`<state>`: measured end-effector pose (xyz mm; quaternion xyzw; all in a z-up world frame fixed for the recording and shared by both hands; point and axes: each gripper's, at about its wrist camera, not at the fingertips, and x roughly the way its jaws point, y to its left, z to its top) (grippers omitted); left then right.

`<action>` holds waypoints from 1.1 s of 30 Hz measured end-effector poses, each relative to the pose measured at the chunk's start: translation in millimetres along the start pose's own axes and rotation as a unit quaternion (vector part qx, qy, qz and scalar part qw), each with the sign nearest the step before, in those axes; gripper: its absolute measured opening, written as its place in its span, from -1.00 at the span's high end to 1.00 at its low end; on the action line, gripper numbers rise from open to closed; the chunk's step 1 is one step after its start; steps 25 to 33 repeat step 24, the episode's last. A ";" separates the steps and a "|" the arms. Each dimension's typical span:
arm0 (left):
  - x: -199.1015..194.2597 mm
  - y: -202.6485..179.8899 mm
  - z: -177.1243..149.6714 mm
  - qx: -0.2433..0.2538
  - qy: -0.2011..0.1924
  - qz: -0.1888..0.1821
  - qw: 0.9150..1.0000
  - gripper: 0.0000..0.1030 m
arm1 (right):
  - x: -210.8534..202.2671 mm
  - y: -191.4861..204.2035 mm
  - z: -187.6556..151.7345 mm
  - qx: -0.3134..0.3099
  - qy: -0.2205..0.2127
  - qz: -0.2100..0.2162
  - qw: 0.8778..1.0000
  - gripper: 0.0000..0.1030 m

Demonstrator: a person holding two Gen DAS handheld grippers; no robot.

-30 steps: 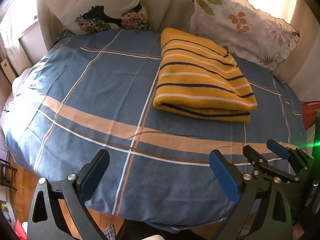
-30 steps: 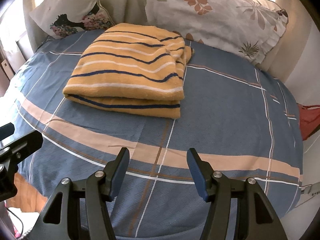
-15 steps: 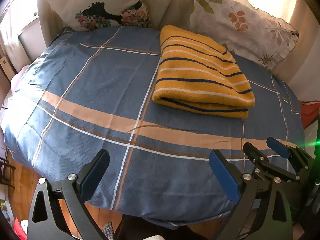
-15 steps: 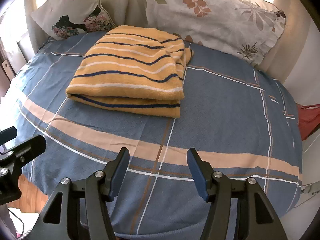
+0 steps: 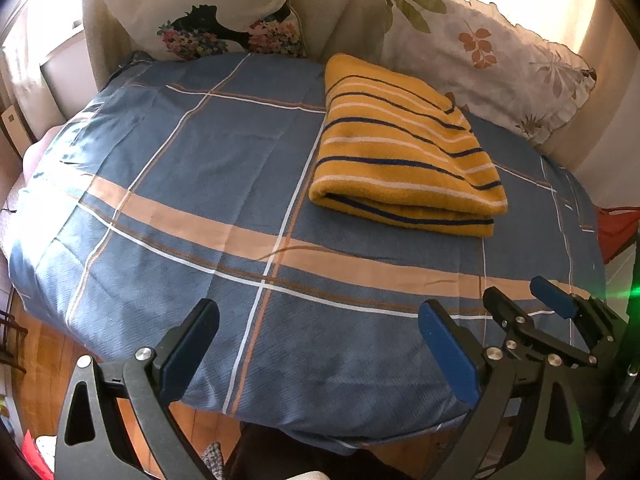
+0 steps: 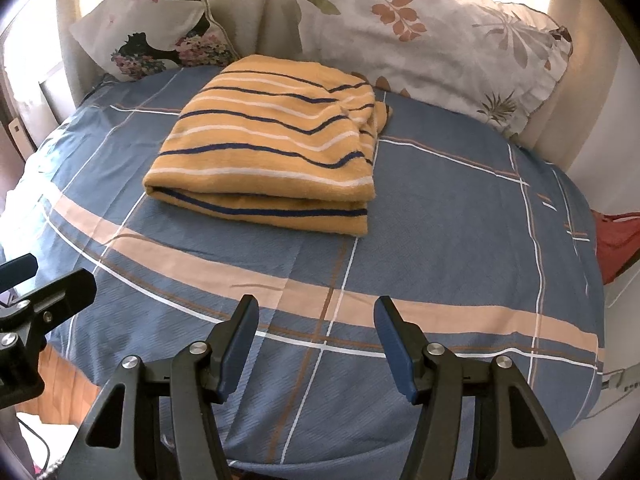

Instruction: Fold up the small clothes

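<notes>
A yellow garment with navy and white stripes (image 5: pixel 404 148) lies folded in a neat stack on the blue plaid bedspread (image 5: pixel 192 168), toward the pillows; it also shows in the right wrist view (image 6: pixel 276 152). My left gripper (image 5: pixel 316 328) is open and empty, above the near edge of the bed, well short of the garment. My right gripper (image 6: pixel 316 324) is open and empty too, also back over the near edge. The right gripper shows at the lower right of the left wrist view (image 5: pixel 532 304), and the left gripper at the left edge of the right wrist view (image 6: pixel 44 280).
Two floral pillows (image 5: pixel 224 12) (image 6: pixel 432 36) lean against the headboard behind the garment. A red item (image 6: pixel 616 240) sits off the bed's right side. Wooden floor (image 5: pixel 44 364) shows below the near left edge of the bedspread.
Both grippers have drawn back and risen a little from the bed; the garment sits lower in the left view and has not moved on the bedspread. Jaws stay open.
</notes>
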<state>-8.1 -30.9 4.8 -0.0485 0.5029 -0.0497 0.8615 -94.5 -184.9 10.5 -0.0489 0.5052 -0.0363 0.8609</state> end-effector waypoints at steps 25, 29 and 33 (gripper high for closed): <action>2.7 -2.3 -1.3 0.007 0.008 0.000 1.000 -0.93 | 2.8 5.7 2.3 -0.001 0.003 0.008 1.000 -0.25; 2.7 -2.3 -1.3 0.007 0.008 0.000 1.000 -0.93 | 2.8 5.7 2.3 -0.001 0.003 0.008 1.000 -0.25; 2.7 -2.3 -1.3 0.007 0.008 0.000 1.000 -0.93 | 2.8 5.7 2.3 -0.001 0.003 0.008 1.000 -0.25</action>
